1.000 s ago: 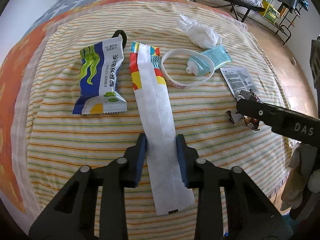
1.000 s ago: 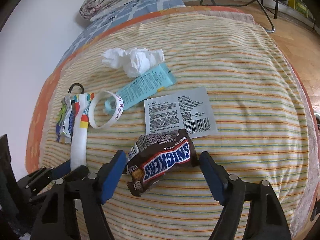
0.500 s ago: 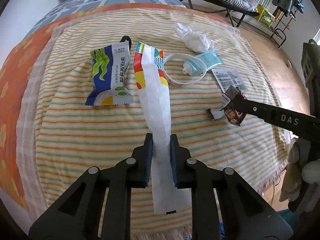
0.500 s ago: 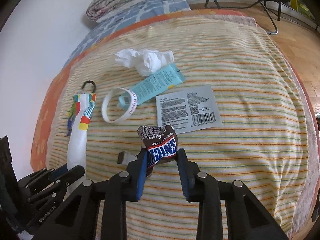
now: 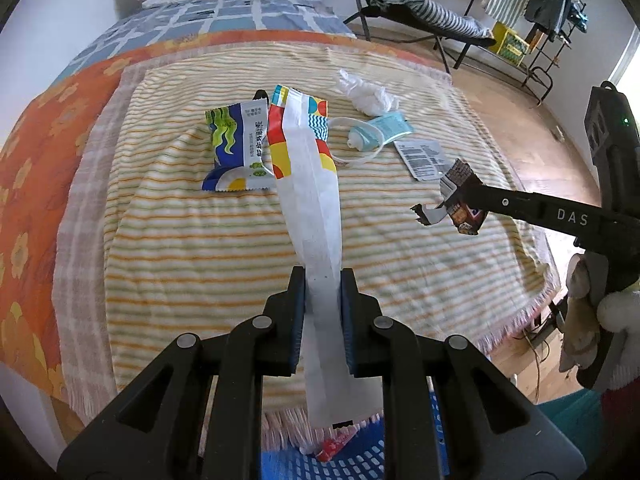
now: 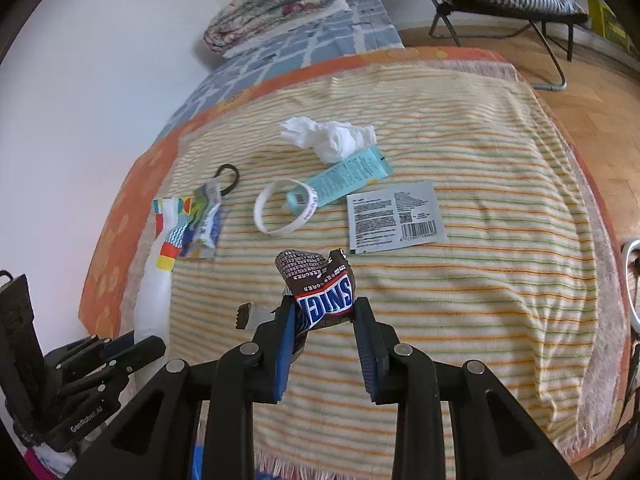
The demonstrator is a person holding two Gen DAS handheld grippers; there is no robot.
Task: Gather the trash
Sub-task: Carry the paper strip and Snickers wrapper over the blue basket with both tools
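Both grippers clamped on trash, above striped blanket (image 5: 192,240).
L gripper (image 5: 323,300) pinches 1 long white wrapper (image 5: 310,184); R gripper (image 6: 325,320) grips 1 Snickers wrapper (image 6: 320,292). Left on blanket: 1 blue-green snack bag (image 5: 236,148) at 11 o'clock, 1 wristband (image 6: 286,212), 1 tube (image 6: 348,176), 1 tissue wad (image 6: 330,138), 1 printed sachet (image 6: 394,216) at 1.

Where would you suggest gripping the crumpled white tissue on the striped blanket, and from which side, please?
Take the crumpled tissue at its bulky middle, coming from above. It sits as a soft raised wad, apart from the wristband, though its near edge meets the turquoise tube.
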